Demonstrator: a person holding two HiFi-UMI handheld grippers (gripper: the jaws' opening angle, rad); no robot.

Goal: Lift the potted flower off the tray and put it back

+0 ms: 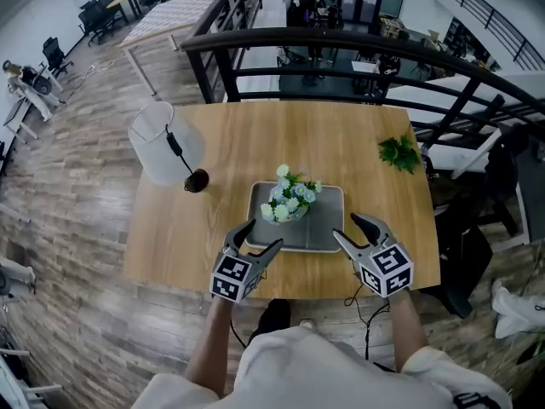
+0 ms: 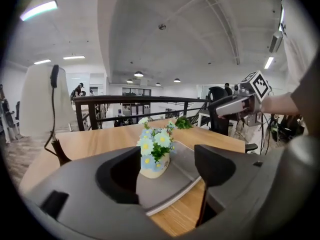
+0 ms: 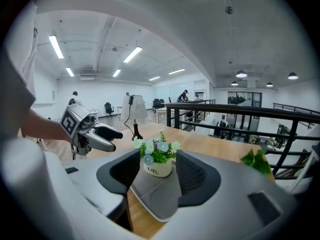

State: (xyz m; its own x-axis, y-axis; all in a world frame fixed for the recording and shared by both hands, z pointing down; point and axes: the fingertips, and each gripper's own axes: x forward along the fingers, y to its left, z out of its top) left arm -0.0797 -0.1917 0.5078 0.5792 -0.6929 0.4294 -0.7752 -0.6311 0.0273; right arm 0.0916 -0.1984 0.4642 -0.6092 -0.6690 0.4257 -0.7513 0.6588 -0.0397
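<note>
A small white pot of blue, white and yellow flowers (image 1: 289,203) stands upright on the left part of a grey tray (image 1: 322,230) at the near middle of the wooden table. My left gripper (image 1: 265,235) hovers at the tray's near left corner, open, with nothing between its jaws. At the tray's near right corner my right gripper (image 1: 345,227) is open and empty too. Neither touches the pot. The left gripper view looks between its jaws at the pot (image 2: 154,165) on the tray (image 2: 186,170). The right gripper view frames the pot (image 3: 158,168) a short way ahead, with the left gripper (image 3: 116,140) at its left.
A lamp with a white shade (image 1: 162,143) and dark base (image 1: 196,181) stands on the table's left side. A green leafy sprig (image 1: 398,153) lies at the far right. A black railing (image 1: 341,49) runs behind the table. The table's near edge (image 1: 298,290) is just under both grippers.
</note>
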